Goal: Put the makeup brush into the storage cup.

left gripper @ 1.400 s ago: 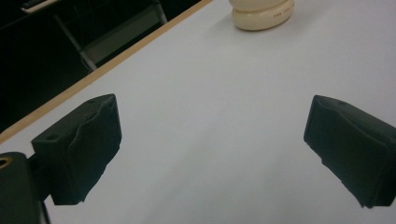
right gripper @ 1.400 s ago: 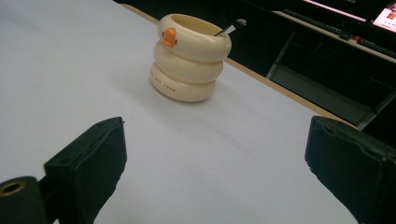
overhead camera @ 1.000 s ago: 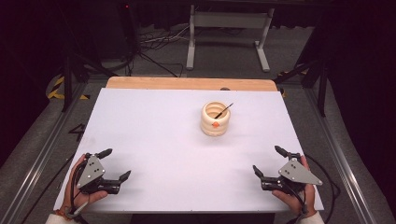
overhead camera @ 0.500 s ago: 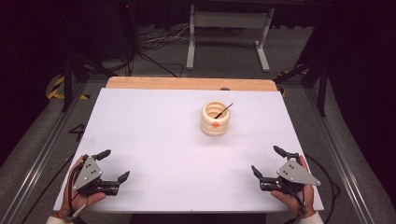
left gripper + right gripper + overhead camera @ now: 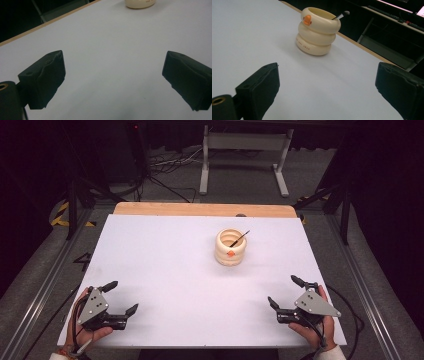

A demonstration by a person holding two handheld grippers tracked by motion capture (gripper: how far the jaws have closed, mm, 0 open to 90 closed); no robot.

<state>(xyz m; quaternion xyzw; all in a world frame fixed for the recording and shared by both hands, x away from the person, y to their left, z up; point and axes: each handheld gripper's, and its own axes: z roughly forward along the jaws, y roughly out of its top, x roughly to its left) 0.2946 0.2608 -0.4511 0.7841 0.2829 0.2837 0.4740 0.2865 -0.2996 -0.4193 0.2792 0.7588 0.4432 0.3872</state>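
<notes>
While both stand apart-jawed, left gripper and right gripper near corners, cream holder well beyond on white table.

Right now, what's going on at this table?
Nothing is being handled. A person holds the left tongs and right tongs open, low at the near corners of the white table. A cream ringed pot with a dark thin stick in it stands untouched toward the far side.

One cream ringed cup, one dark stick inside, two grippers, one table
</notes>
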